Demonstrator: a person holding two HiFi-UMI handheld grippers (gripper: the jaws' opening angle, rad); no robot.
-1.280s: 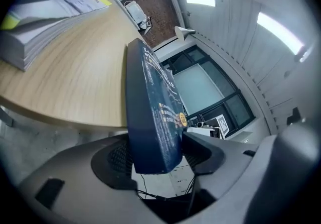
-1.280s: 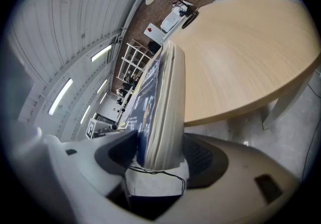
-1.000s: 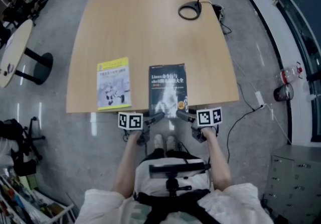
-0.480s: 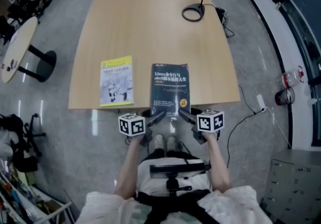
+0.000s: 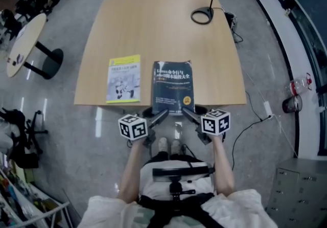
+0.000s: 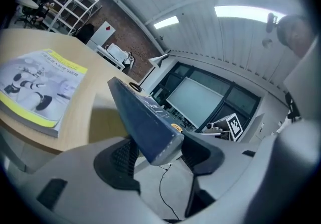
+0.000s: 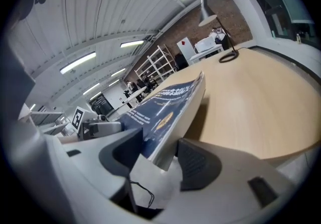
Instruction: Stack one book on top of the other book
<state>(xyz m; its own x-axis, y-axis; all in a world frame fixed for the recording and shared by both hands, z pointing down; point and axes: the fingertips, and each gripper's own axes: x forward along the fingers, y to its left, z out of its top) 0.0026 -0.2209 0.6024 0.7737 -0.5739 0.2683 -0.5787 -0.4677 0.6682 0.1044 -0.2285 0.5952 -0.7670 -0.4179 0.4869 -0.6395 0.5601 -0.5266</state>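
A dark blue book (image 5: 173, 86) lies over the table's near edge, with a yellow and white book (image 5: 124, 78) flat on the table to its left. My left gripper (image 5: 162, 114) is shut on the blue book's near left corner. My right gripper (image 5: 188, 113) has just been closing and is shut on the near right corner. In the left gripper view the blue book (image 6: 145, 122) tilts up between the pads of the left gripper (image 6: 158, 155), with the yellow book (image 6: 35, 87) beyond. In the right gripper view the blue book (image 7: 165, 107) rises above the tabletop, held by the right gripper (image 7: 158, 155).
The wooden table (image 5: 153, 27) carries a black desk lamp (image 5: 204, 15) at its far right corner. A round side table (image 5: 23, 43) stands to the left and a cable (image 5: 255, 114) runs over the floor at the right. The person's shoes (image 5: 168, 145) show below the table edge.
Both grippers have risen at the table's near edge, and the blue book's near end has come up with them. The yellow book has stayed in place.
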